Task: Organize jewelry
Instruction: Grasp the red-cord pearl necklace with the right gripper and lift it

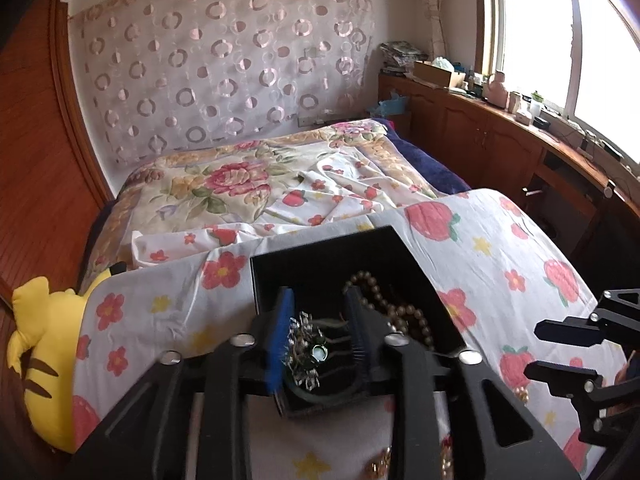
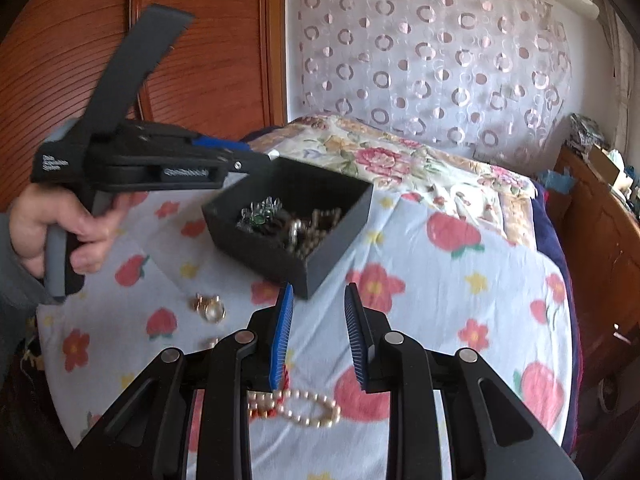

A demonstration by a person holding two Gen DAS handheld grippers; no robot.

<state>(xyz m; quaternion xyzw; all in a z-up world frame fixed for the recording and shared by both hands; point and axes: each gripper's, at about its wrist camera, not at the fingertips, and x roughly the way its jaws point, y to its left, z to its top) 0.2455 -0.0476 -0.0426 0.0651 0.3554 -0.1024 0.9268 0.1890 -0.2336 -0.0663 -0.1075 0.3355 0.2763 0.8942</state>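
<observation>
An open black box [image 1: 320, 248] [image 2: 340, 236] stands on the strawberry-print sheet [image 2: 440, 300]. Inside it lie a crystal ornament with a green stone [image 1: 306, 354] [image 2: 260, 210] and a brownish bead necklace [image 1: 396, 312] [image 2: 316, 228]. My left gripper [image 1: 320, 320] [image 2: 256, 158] hangs over the box's near-left corner, open, the ornament lying loose in the box beneath the gap between its blue pads. My right gripper [image 2: 320, 320] [image 1: 536, 354] is open and holds nothing, just in front of the box. A pearl bracelet [image 2: 312, 410] with a red cord lies under its fingers. Gold pieces [image 2: 210, 308] rest on the sheet at left.
A person's hand [image 2: 48, 220] grips the left tool's handle. A yellow plush toy [image 1: 44, 352] lies at the sheet's left edge. Behind the box spreads a floral quilt [image 1: 240, 176]. Wooden cabinets [image 1: 500, 140] with clutter line the right under the window; a wooden wardrobe [image 2: 80, 40] stands left.
</observation>
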